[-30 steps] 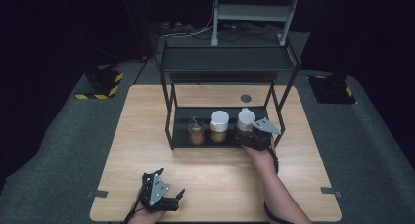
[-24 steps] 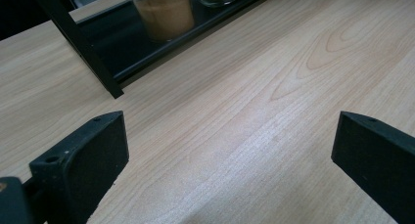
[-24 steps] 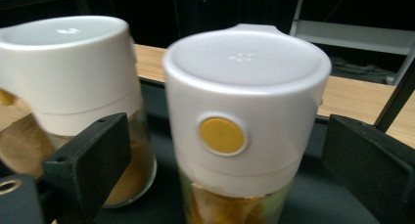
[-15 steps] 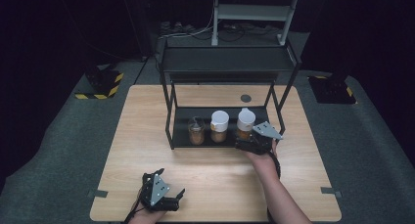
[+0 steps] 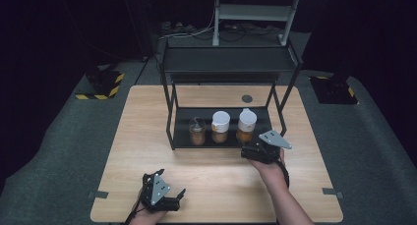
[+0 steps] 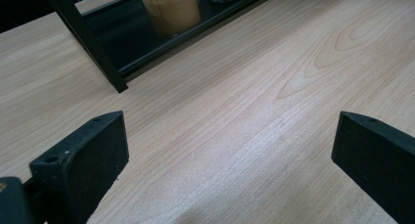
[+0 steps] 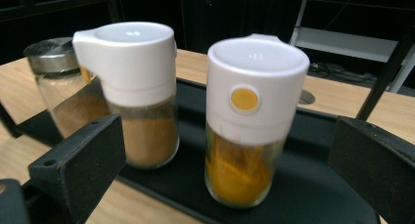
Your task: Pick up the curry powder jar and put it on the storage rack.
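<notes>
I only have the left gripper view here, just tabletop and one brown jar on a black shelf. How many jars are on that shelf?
Observer: Three in a row on the rack's lower shelf: a metal-lidded jar, a white-capped brown jar and a white-capped yellow jar.
Operator: Where is the right gripper?
Observer: The right gripper is at the shelf's front edge, facing the white-capped yellow jar.
Operator: Is it holding that jar?
Observer: No. Its jaws have just been opening and stand wide; the jar stands upright on the shelf ahead of them, untouched.
</notes>
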Tool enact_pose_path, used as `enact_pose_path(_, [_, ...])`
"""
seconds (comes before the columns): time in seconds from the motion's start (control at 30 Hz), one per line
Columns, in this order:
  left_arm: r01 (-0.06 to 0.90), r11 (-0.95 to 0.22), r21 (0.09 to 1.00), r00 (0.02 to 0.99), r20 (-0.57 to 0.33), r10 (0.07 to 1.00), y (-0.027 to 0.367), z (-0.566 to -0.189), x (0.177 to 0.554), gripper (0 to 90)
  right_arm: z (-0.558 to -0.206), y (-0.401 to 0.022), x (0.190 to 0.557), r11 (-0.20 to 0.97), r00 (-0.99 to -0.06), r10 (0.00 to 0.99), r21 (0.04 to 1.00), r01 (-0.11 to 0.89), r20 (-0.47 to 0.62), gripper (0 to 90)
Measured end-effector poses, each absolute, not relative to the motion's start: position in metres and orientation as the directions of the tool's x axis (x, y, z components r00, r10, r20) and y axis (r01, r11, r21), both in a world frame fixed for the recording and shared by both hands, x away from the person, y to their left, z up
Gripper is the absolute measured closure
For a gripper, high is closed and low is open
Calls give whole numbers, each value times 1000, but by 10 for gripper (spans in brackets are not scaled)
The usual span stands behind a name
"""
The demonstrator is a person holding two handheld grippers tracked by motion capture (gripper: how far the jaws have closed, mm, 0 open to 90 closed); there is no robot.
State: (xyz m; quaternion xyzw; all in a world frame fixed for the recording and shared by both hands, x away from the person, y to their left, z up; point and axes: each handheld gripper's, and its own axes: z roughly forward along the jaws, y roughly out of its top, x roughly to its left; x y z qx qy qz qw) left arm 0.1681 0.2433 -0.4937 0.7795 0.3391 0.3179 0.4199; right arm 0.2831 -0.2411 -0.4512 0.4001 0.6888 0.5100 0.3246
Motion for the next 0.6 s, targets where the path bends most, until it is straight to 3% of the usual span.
enact_pose_path(0.6, [261, -432, 863, 585, 214, 782, 243, -492, 170, 7, -471, -266, 213, 213, -486, 869, 957, 198, -93, 0])
